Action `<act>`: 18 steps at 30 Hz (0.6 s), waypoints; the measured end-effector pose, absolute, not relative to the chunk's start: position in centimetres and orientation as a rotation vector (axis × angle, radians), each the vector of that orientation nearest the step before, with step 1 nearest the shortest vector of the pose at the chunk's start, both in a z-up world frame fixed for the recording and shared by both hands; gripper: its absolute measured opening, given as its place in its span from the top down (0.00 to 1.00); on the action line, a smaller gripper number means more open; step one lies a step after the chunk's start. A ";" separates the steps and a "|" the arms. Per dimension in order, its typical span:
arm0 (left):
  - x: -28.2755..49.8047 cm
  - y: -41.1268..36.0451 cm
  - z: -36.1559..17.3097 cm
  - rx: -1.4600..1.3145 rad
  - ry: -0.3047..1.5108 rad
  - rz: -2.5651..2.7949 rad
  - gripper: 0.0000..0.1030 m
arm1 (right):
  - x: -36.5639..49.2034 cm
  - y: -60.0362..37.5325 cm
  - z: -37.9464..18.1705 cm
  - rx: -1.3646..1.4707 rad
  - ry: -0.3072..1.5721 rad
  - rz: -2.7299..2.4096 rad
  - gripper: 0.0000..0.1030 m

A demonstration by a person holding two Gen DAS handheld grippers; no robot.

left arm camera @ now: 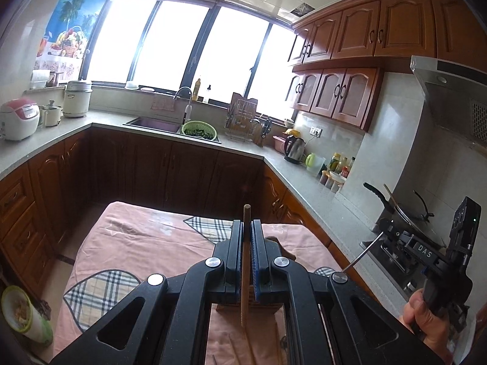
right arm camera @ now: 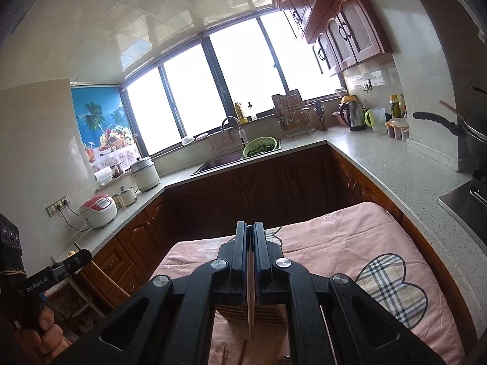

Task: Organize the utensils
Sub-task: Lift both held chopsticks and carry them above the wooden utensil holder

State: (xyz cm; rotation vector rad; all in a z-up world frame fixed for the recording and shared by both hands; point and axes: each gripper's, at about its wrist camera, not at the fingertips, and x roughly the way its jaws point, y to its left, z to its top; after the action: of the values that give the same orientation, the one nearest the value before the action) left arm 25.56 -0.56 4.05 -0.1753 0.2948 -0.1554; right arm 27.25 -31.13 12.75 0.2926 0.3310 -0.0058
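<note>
- I am clamping a brown wooden chopstick (left arm camera: pixel 245 261) upright in my left gripper (left arm camera: pixel 247 228), jaws pressed onto it, above the pink cloth-covered table (left arm camera: pixel 146 243).
- My right gripper (right arm camera: pixel 250 231) is pinching a thin pale wooden chopstick (right arm camera: pixel 251 304) over the same table.
- Below both grippers a brown wooden slatted holder (right arm camera: pixel 268 313) is standing on the table.
- More sticks (right arm camera: pixel 224 354) are lying on the table's near edge.
- Beyond the table, a green colander of greens (left arm camera: pixel 199 130) is sitting by the sink (left arm camera: pixel 152 123).

Wooden holder (right arm camera: pixel 251 311) on clothed desk (right arm camera: pixel 350 243), below both grippers; counter (right arm camera: pixel 395 164) beyond; sink (right arm camera: pixel 217 159) left of colander (right arm camera: pixel 261 147).
</note>
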 end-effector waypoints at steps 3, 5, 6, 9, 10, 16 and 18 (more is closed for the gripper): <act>27.3 -0.9 4.5 -0.184 0.259 -0.145 0.96 | 28.8 -31.7 13.4 0.309 0.304 -0.018 0.97; 28.3 -1.1 4.2 -0.190 0.238 -0.142 0.96 | 29.9 -32.0 13.7 0.315 0.294 -0.023 0.97; 28.7 -1.1 4.0 -0.191 0.229 -0.137 0.96 | 30.5 -32.2 13.7 0.319 0.290 -0.024 0.97; 30.7 -1.6 2.7 -0.204 0.217 -0.119 0.96 | 32.2 -32.5 13.2 0.320 0.288 -0.040 0.97; 31.5 -1.8 2.0 -0.215 0.220 -0.117 0.96 | 32.8 -32.6 12.8 0.323 0.291 -0.045 0.96; 36.2 -2.0 -4.5 -0.287 0.283 -0.096 0.96 | 35.7 -33.1 8.3 0.371 0.343 -0.057 0.96; 37.3 -1.8 -7.2 -0.313 0.312 -0.090 0.96 | 36.3 -33.3 6.8 0.391 0.364 -0.063 0.96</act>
State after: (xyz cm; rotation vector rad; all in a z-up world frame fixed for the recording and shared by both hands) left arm 37.27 -1.78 -7.18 -0.3134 0.3117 -0.0901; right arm 36.32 -33.33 6.83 0.3906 0.3637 -0.0635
